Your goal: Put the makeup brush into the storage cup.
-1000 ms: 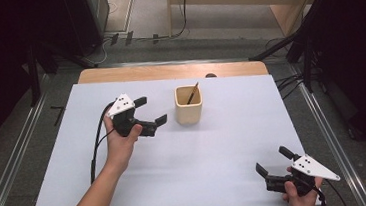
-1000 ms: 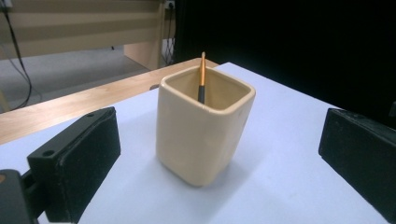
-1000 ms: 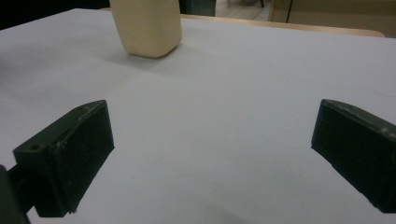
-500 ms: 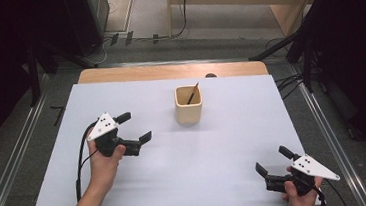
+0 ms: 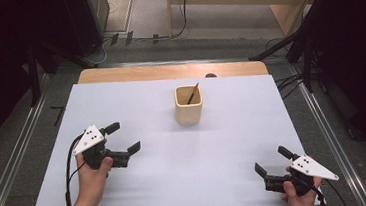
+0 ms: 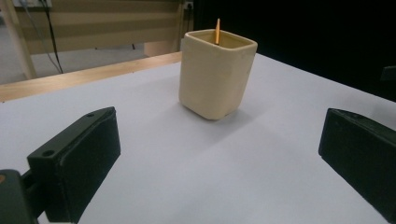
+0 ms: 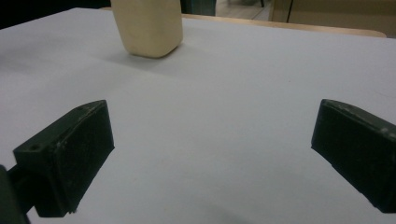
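Cup ahead of L hand-held gripper

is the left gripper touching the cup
Apart. The high view shows bare white table between the left gripper and the cup; the left gripper view shows its open jaws well short of it.

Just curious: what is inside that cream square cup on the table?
A thin brown stick leans inside the cream square cup, its tip above the rim. The cup's walls hide the bottom.

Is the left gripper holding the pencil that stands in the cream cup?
No: the left gripper hangs open over the table with nothing between its jaws, while the pencil leans inside the cream cup.
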A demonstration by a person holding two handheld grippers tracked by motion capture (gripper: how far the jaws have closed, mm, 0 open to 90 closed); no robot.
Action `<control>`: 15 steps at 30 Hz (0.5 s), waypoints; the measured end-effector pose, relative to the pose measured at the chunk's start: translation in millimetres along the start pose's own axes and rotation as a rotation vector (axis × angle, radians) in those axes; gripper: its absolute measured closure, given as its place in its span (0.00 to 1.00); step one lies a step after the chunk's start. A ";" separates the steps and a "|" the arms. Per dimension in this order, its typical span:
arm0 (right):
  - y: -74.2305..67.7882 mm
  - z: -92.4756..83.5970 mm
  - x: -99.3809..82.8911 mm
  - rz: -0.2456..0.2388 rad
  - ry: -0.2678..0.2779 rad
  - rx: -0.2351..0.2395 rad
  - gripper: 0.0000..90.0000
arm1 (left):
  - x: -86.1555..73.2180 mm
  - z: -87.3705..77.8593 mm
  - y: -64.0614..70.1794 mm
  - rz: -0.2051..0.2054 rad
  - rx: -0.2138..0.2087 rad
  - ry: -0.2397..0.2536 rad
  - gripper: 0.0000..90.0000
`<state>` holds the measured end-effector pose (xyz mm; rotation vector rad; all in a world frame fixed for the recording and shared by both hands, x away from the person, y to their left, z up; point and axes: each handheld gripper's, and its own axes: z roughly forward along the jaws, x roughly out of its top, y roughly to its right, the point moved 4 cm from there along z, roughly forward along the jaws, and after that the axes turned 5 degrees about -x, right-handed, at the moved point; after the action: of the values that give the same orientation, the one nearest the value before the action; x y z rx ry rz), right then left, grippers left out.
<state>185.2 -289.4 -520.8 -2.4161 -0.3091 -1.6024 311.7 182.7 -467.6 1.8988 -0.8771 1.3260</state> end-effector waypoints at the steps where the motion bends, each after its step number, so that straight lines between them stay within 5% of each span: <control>1: 0.1 0.0 0.0 -0.001 0.001 0.000 0.00 | -1.6 -2.4 -0.4 -0.005 0.004 0.002 0.00; 15: -2.3 1.2 0.5 0.001 0.000 0.002 0.00 | -27.0 -35.7 -5.8 -0.038 0.056 0.008 0.00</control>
<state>185.8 -286.8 -520.7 -2.4143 -0.3086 -1.6011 290.9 219.1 -484.3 1.9416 -0.8037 1.3479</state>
